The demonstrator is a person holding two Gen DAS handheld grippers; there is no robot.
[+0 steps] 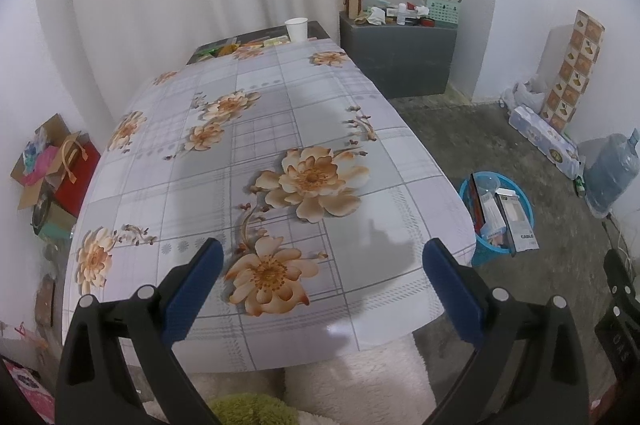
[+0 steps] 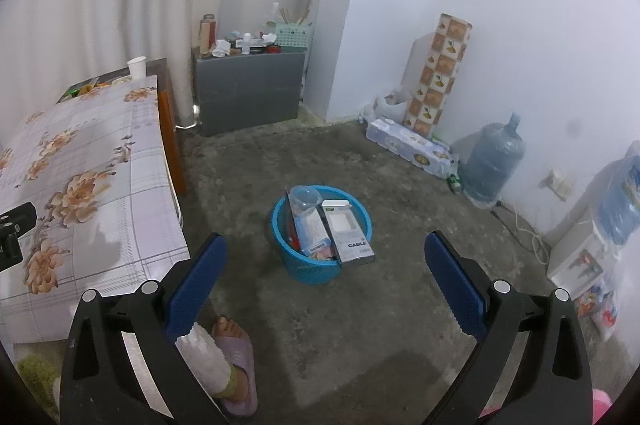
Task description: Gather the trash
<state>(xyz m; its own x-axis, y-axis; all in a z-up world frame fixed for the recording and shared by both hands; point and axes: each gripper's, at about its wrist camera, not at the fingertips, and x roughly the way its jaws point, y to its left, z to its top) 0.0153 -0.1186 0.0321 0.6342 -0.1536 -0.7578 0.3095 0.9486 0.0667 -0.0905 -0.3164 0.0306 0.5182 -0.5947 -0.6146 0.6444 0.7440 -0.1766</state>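
Note:
A blue plastic basket (image 2: 320,267) stands on the concrete floor, holding a clear plastic cup (image 2: 305,200), a white "CABLE" box (image 2: 347,233) and other packaging. It also shows in the left wrist view (image 1: 486,253), right of the table. My left gripper (image 1: 324,257) is open and empty above the near end of the floral tablecloth (image 1: 256,161). My right gripper (image 2: 325,253) is open and empty, above the floor in front of the basket. A white paper cup (image 1: 296,29) stands at the table's far end.
A grey cabinet (image 2: 248,89) with clutter stands by the curtain. A tiled box (image 2: 438,73), tissue pack (image 2: 412,143), water jug (image 2: 494,161) and dispenser (image 2: 592,225) line the right wall. My sandalled foot (image 2: 232,357) is near. Cardboard boxes (image 1: 52,165) lie left of the table.

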